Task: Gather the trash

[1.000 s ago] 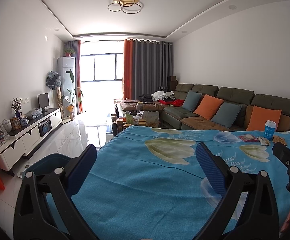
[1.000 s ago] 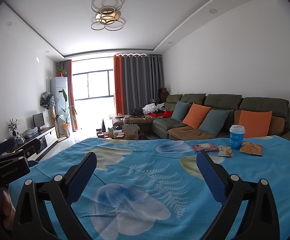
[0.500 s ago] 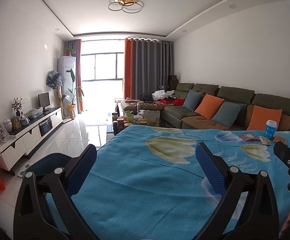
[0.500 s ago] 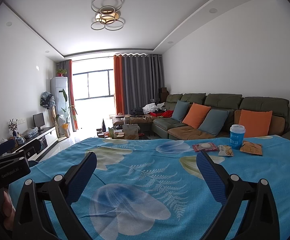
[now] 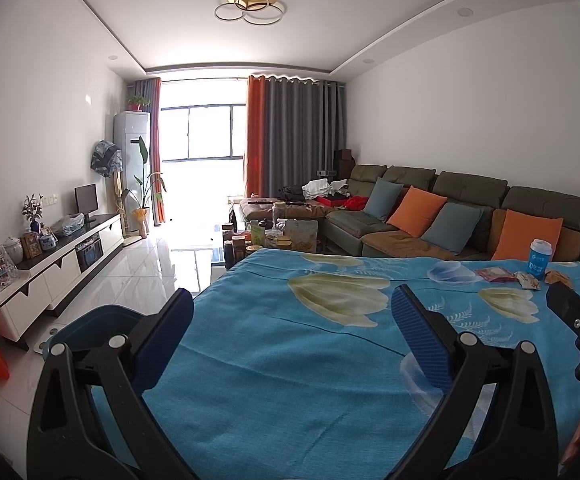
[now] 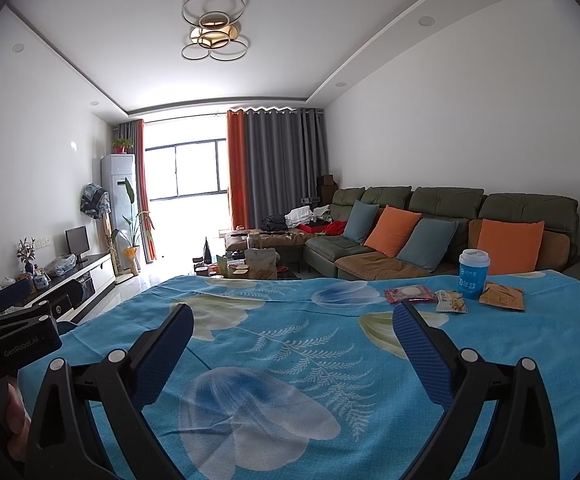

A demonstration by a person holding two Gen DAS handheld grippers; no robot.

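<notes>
No change over the last second: my left tongs (image 5: 290, 312) and right tongs (image 6: 290, 328) stay wide, empty; blue paper cup (image 6: 473, 274) and snack wrappers (image 6: 450, 300) lie untouched, far right.

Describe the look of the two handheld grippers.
Both match. The left gripper and right gripper have black plastic linkage arms with silver rivets and flat blue textured pads. The left one's black body carries white "GenRobot.AI" lettering. No cables or sleeves show.

"GenRobot.AI" on the left tool (image 6: 13, 312); blue cup (image 6: 473, 274) print unreadable except "0"
</notes>
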